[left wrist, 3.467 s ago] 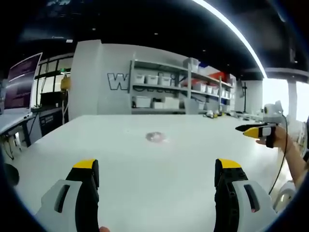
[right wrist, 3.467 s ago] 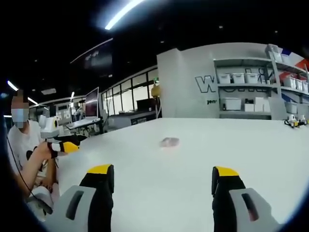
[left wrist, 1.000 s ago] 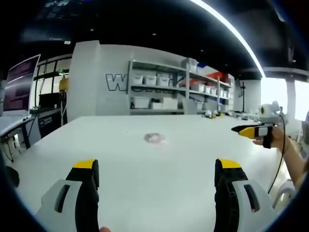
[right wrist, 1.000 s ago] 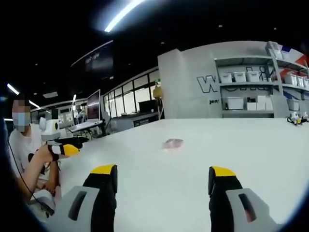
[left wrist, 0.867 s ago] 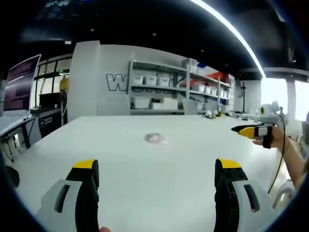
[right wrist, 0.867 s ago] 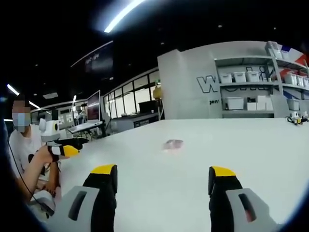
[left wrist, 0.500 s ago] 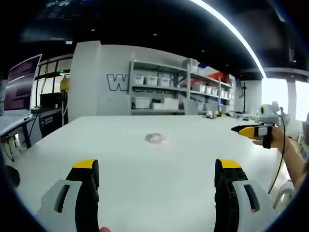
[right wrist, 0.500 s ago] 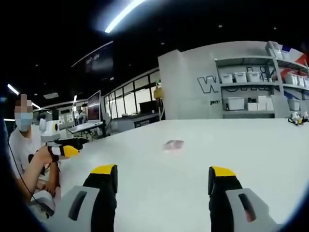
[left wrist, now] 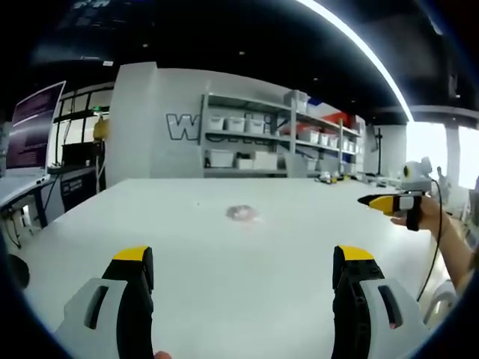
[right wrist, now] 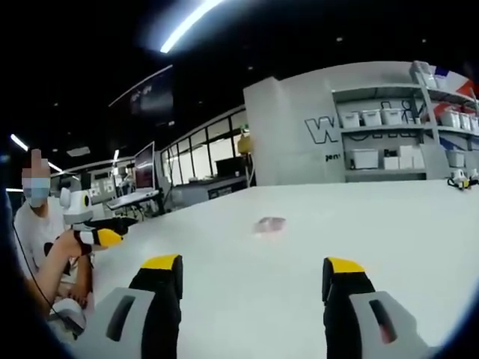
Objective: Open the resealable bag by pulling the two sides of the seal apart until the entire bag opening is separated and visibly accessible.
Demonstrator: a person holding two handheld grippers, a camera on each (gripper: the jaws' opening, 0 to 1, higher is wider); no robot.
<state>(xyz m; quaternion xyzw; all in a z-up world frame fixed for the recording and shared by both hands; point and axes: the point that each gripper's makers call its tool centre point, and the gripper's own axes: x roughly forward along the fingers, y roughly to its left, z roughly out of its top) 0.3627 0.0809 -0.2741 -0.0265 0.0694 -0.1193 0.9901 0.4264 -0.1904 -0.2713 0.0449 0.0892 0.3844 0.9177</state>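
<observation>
Resealable bag [left wrist: 242, 214] [right wrist: 269, 224] is seen lying flat near the middle of the white table [left wrist: 247, 254] [right wrist: 419, 239], well apart from both grippers. The left gripper [left wrist: 243, 265] and the right gripper [right wrist: 247, 273] are held above the near table edge, each with its jaws spread wide and nothing between them. Shelves [left wrist: 254, 142] with white bins are seen behind the table.

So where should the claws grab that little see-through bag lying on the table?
Probably at the seal edge, one claw on each side of it, coming down from above, since the bag lies flat on the white table. It looks too small and blurry to tell which edge has the seal. Both the left claw and right claw are open and well short of it.
</observation>
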